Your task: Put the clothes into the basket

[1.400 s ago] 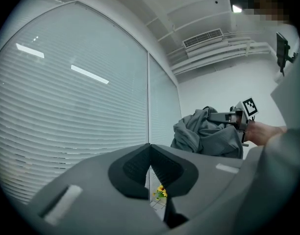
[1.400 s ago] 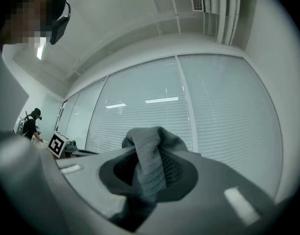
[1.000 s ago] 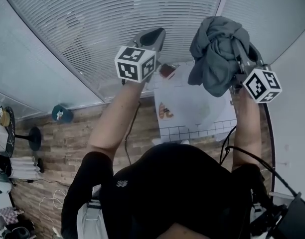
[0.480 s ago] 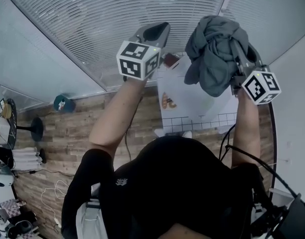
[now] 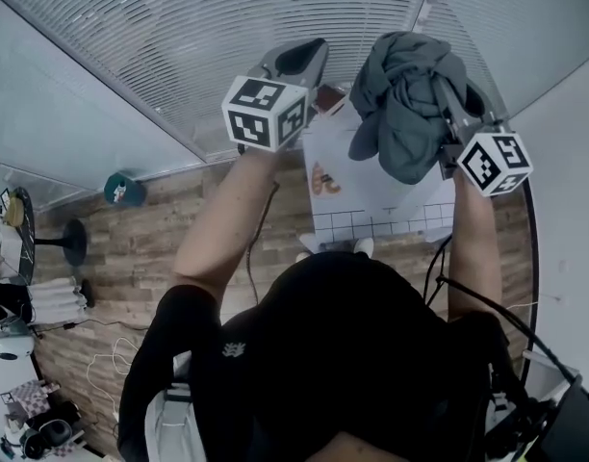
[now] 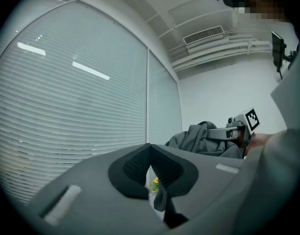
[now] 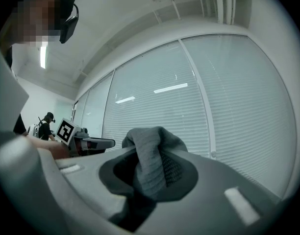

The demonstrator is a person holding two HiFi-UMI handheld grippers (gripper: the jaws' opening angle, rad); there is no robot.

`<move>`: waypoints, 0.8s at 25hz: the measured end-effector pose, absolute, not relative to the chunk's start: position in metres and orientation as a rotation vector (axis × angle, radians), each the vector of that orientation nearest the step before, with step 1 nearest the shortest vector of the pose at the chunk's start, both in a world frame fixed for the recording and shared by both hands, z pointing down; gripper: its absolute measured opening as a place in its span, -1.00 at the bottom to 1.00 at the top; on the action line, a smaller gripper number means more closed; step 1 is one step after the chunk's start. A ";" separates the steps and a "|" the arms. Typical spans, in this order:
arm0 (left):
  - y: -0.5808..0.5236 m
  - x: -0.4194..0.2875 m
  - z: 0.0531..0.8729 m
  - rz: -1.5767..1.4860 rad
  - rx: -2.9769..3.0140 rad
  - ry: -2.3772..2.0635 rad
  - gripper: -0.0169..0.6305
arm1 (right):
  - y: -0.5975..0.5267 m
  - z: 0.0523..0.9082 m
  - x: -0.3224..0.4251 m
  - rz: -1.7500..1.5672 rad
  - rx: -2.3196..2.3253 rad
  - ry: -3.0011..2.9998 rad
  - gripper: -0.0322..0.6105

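Grey crumpled cloth garment (image 5: 407, 114) is hanging bunched from the right tongs (image 7: 151, 173), which are clamping a fold of it, above the white grid-edged bench (image 5: 371, 200). Left tongs (image 5: 296, 64) are sitting together, empty, just beside the bundle. No basket is showing.

No text, label, brand or number can be read anywhere in these views.

A yellow speck (image 6: 154, 181) is too small to identify.
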State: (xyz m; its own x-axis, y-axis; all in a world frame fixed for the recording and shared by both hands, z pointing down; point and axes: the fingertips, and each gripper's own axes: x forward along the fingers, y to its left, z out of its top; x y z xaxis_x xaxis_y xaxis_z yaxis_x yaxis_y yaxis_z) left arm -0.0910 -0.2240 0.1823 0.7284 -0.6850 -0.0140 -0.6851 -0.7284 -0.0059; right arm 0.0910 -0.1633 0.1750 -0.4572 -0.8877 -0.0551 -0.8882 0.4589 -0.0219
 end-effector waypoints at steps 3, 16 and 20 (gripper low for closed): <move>-0.225 -0.085 0.195 0.004 -2.943 1.145 -0.93 | -0.164 0.188 0.091 -0.021 -1.589 2.646 -0.68; -0.223 -0.070 0.226 -0.062 -2.931 1.180 -0.93 | -0.166 0.231 0.092 -0.133 -1.540 2.697 -0.68; -0.225 -0.067 0.245 -0.122 -2.928 1.195 -0.93 | -0.169 0.249 0.090 -0.132 -1.532 2.736 -0.68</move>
